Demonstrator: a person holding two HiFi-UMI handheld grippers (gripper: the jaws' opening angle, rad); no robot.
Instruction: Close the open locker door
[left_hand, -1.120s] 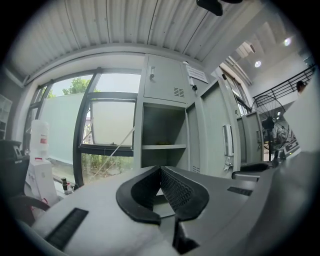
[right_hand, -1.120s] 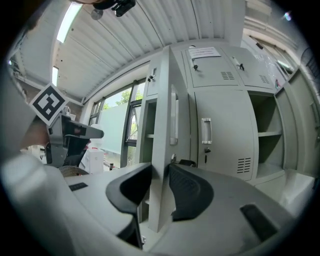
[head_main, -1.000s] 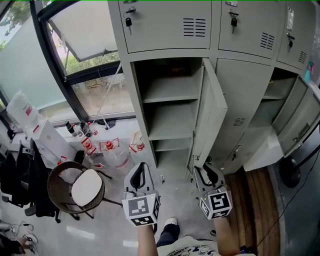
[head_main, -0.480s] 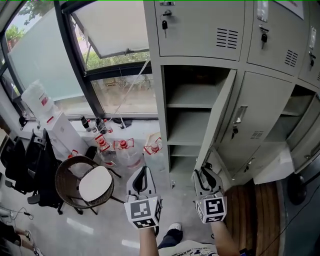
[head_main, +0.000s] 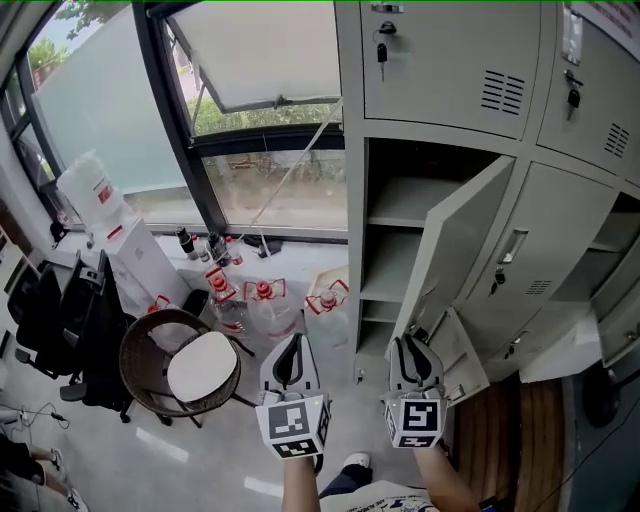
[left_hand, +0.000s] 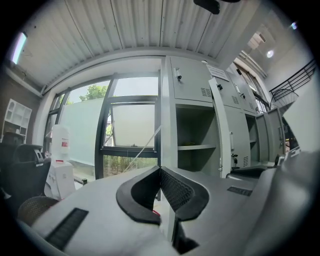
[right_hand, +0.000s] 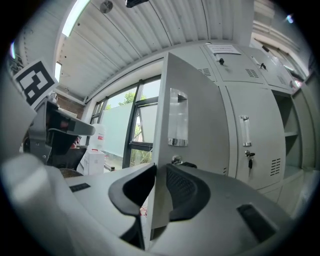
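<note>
A grey locker door (head_main: 455, 245) stands swung out from its open compartment (head_main: 400, 225) with shelves. My right gripper (head_main: 413, 343) is at the door's lower free edge. In the right gripper view the door (right_hand: 192, 115) runs upright between the jaws, and my right gripper (right_hand: 160, 168) has just been closing, its pads against either side of the door's edge. My left gripper (head_main: 291, 342) hangs left of it in front of the locker frame. It holds nothing, and its pads meet in the left gripper view (left_hand: 160, 169).
A wicker chair (head_main: 180, 372) stands on the floor at the left, with red-capped bottles (head_main: 262, 292) under the window (head_main: 270, 190). More lockers stand open at the right (head_main: 600, 250), and a low door (head_main: 462, 352) juts out near my right gripper.
The lockers have shifted right in the head view. Both grippers have moved forward, and the right one now sits at the open door's edge.
</note>
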